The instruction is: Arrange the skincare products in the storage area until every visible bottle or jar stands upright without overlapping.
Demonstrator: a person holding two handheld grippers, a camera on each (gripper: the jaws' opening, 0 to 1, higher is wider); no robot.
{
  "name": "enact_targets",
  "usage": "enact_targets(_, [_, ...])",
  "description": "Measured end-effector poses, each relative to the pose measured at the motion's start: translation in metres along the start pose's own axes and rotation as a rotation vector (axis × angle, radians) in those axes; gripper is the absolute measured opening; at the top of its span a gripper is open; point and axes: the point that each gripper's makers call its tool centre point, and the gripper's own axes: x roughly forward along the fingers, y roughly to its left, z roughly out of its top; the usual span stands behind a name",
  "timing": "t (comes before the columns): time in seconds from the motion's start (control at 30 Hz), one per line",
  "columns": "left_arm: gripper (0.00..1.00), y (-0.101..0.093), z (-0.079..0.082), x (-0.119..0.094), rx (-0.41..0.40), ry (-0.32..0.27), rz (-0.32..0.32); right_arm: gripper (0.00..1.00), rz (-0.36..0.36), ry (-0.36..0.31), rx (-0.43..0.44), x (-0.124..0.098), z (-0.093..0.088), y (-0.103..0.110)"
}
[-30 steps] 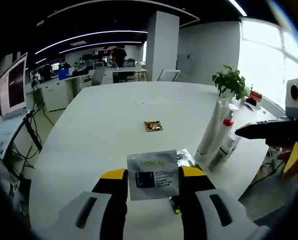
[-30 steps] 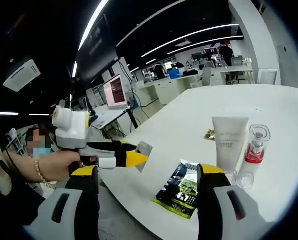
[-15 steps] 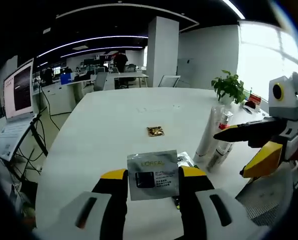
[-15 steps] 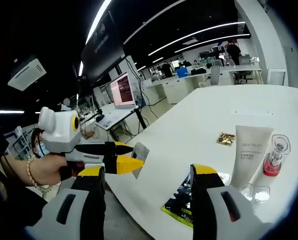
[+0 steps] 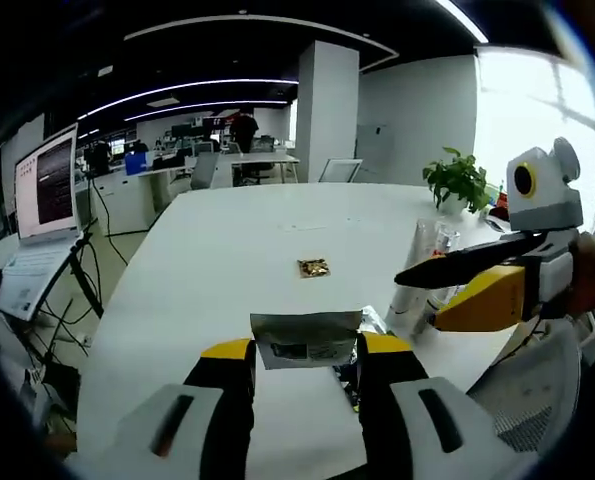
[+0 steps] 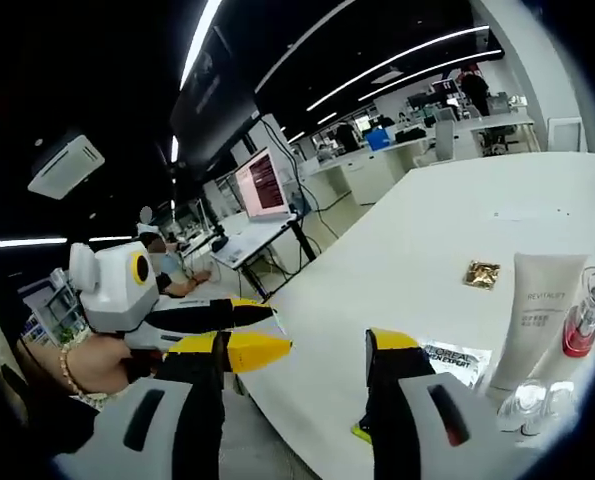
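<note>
Two handheld grippers work over a round white table (image 5: 207, 250) in an open-plan office. In the left gripper view, a laptop (image 5: 37, 215) sits open at the left edge of the frame, and at bottom centre the left gripper (image 5: 304, 352) has its yellow-tipped jaws clamped on a silver L'Oreal sachet (image 5: 305, 340), held above the table's near edge. A small gold packet (image 5: 314, 267) lies alone at mid-frame on the tabletop. To the right of centre, a white tube (image 5: 414, 268) stands upright beside a red-collared pump bottle (image 5: 439, 262), both partly hidden behind the right gripper (image 5: 417, 295), which enters from the right with its jaws spread apart, a hand (image 5: 589, 278) around its body; a potted plant (image 5: 459, 178) stands behind them. In the right gripper view, the left gripper (image 6: 267, 335) shows at lower left, its jaws close together around the sachet seen nearly edge-on, while the right gripper (image 6: 295, 352) at bottom centre stands open, holding nothing. Right of it a dark sachet with L'Oreal lettering (image 6: 455, 362) lies flat on the table (image 6: 417, 240), then the gold packet (image 6: 483, 274), the upright white tube (image 6: 535, 320), the pump bottle (image 6: 585, 318), and two small clear jars (image 6: 533, 400) at the lower right edge.
</note>
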Motion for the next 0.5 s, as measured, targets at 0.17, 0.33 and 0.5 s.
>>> enact_targets(0.17, [0.38, -0.004, -0.004, -0.001, 0.015, 0.01, -0.005, 0.5, 0.014, 0.018, 0.005, 0.008, -0.003, 0.004])
enact_targets(0.33, [0.38, -0.004, -0.003, -0.002, 0.044, 0.011, -0.007, 0.3, 0.02, 0.064, -0.069, 0.018, -0.004, 0.01])
enact_targets(0.5, [0.38, -0.006, -0.002, -0.002, 0.061, 0.007, -0.011, 0.24, 0.051, 0.098, -0.081, 0.026, -0.01, 0.016])
